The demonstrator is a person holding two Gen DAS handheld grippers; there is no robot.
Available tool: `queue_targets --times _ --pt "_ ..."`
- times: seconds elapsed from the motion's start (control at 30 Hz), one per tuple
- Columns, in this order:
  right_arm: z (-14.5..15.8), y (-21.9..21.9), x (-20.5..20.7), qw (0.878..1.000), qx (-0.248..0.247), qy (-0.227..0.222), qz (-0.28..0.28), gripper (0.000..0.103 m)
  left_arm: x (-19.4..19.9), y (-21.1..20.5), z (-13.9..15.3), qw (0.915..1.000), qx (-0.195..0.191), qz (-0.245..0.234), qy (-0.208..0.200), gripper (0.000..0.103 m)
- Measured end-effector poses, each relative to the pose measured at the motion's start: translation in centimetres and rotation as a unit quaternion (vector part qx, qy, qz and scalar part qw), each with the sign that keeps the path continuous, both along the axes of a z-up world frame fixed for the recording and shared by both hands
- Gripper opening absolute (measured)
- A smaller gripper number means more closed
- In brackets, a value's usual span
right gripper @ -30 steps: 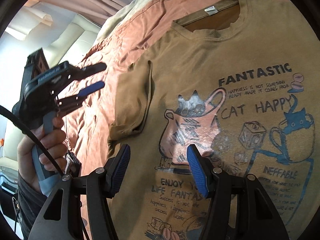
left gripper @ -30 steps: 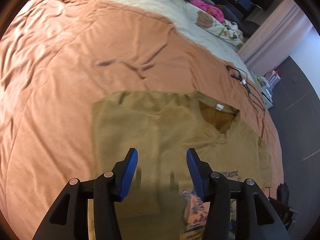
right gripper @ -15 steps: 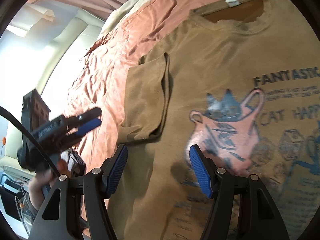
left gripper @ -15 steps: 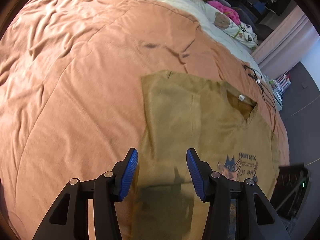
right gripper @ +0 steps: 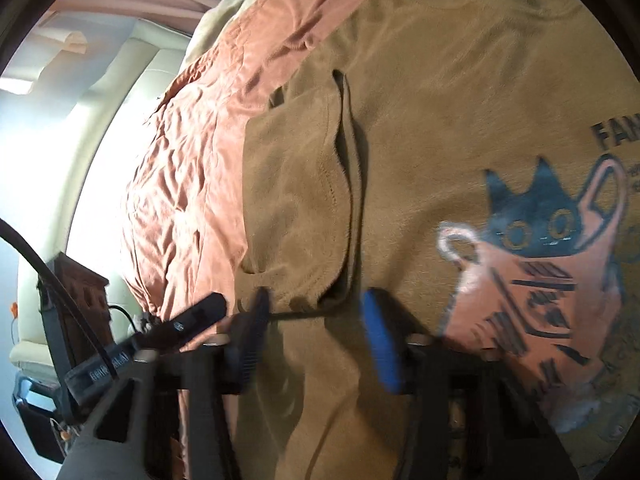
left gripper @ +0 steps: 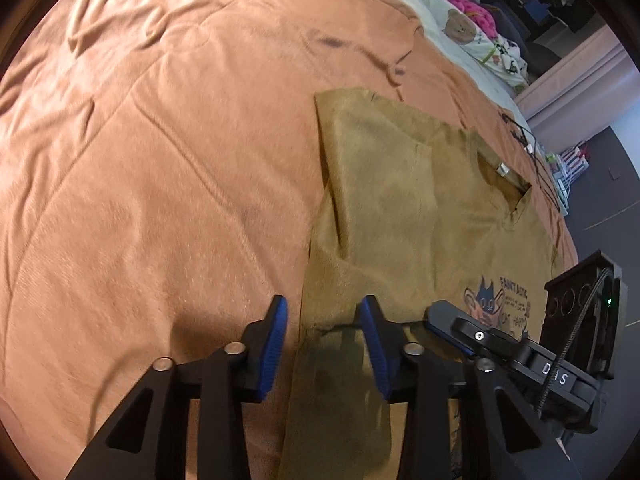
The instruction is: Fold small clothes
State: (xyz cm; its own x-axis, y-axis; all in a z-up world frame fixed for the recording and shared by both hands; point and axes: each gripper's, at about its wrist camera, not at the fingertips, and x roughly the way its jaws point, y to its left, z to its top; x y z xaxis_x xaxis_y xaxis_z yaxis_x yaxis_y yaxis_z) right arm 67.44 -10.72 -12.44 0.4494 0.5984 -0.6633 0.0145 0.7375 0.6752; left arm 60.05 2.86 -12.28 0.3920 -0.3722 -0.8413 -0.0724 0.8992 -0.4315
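Side fold of olive T-shirt [left gripper: 420, 208] being set up on orange bedspread [left gripper: 160, 160].
Left gripper [left gripper: 322, 332] and right gripper [right gripper: 316, 320] were seen just narrowing, unclamped, straddling the left edge by the folded sleeve [right gripper: 296, 200]; pinching was judged next.

Soft daylight, window glare at left — motion-blurred foreground, dark fisheye edges.

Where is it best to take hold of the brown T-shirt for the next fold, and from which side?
Probably at the T-shirt's long side edge beside the orange bedcover, below the sleeve that is already folded in. That edge lies flat, straight and free, so tongs can come from the bedcover side. The left tongs, jaws just closing, already straddle it; the right tongs stand near the sleeve hem.
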Motion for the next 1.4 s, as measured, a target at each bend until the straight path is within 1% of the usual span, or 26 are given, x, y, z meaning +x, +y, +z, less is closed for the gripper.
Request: queue_targets --times 0.03,0.07,0.1,0.17,0.27,0.37,0.47,0.57,0.6,0.63,0.67,0.7,0.73,0.8,0.93,1.0,1.1,1.23,1.3,1.4 --pt "0.0 0.3 0.1 1.000 -0.004 0.000 0.004 0.015 0.0 0.0 -0.3 1.0000 0.000 0.001 0.004 0.030" --pt "0.1 0.5 0.1 1.000 -0.012 -0.005 0.006 0.011 0.0 0.0 -0.4 1.0000 0.000 0.001 0.005 0.023" --pt "0.5 0.8 -0.1 1.000 -0.024 -0.012 0.007 0.008 -0.1 0.1 -0.5 1.0000 0.002 0.002 0.006 0.021" --pt "1.1 1.2 -1.0 0.999 -0.034 -0.027 0.012 0.004 0.0 0.0 -0.5 0.9999 0.014 -0.004 0.006 0.018" --pt "1.6 1.7 -2.7 0.999 -0.034 -0.039 0.016 0.003 0.0 0.1 -0.6 0.9999 0.011 -0.003 0.008 0.016" --pt "1.0 2.5 -3.6 0.999 -0.043 -0.024 0.023 0.003 -0.1 0.3 -0.7 0.9999 0.012 0.000 0.011 0.015" --pt "0.4 3.2 -3.8 0.997 -0.064 -0.001 0.041 0.004 -0.1 0.4 -0.7 0.9997 0.016 -0.003 0.016 0.015" --pt "1.2 3.0 -3.5 0.996 -0.080 -0.008 0.047 0.007 0.1 0.5 -0.2 0.9997 0.014 -0.009 0.015 0.015" --pt "1.8 2.7 -3.4 0.995 -0.087 -0.017 0.045 0.017 0.2 0.6 0.0 0.9998 0.012 -0.010 0.014 0.015" --pt "2.2 2.3 -3.3 0.995 -0.091 -0.025 0.041 0.038 0.2 0.7 0.3 0.9998 0.008 -0.012 0.012 0.015" --pt "2.8 1.6 -3.3 0.995 -0.092 -0.036 0.033 0.050 0.3 0.8 0.5 0.9998 0.006 -0.013 0.010 0.015" --pt "3.3 1.2 -3.4 0.995 -0.090 -0.046 0.024 0.065 0.4 0.8 0.7 0.9999 0.004 -0.014 0.008 0.015" --pt "3.8 0.7 -3.2 0.994 -0.089 -0.058 0.013 0.066 0.5 0.9 0.9 0.9999 0.005 -0.015 0.004 0.015" --pt "4.1 0.1 -2.4 0.994 -0.085 -0.062 0.007 0.066 0.7 0.9 1.4 0.9999 0.009 -0.013 -0.003 0.015" --pt "3.6 -0.8 -0.4 0.994 -0.083 -0.064 -0.008 0.066 1.2 1.0 1.8 0.9998 -0.003 -0.015 -0.013 0.015" --pt "3.4 -0.9 0.7 0.994 -0.084 -0.064 -0.009 0.066 1.7 0.8 1.9 0.9997 0.008 -0.017 -0.014 0.015" --pt "3.0 -0.5 2.3 0.993 -0.099 -0.071 -0.007 0.065 2.7 0.9 1.8 0.9998 0.009 -0.014 -0.014 0.015" --pt "2.7 -0.1 3.8 0.989 -0.124 -0.076 0.003 0.052 3.9 0.5 1.3 0.9998 0.007 -0.012 -0.015 0.015" --pt "2.5 0.4 4.9 0.987 -0.139 -0.075 0.006 0.048 4.4 0.2 1.1 0.9997 0.009 -0.015 -0.016 0.015" --pt "2.0 0.9 6.4 0.984 -0.159 -0.075 0.012 0.048 5.2 0.0 0.7 0.9997 0.011 -0.016 -0.016 0.015"
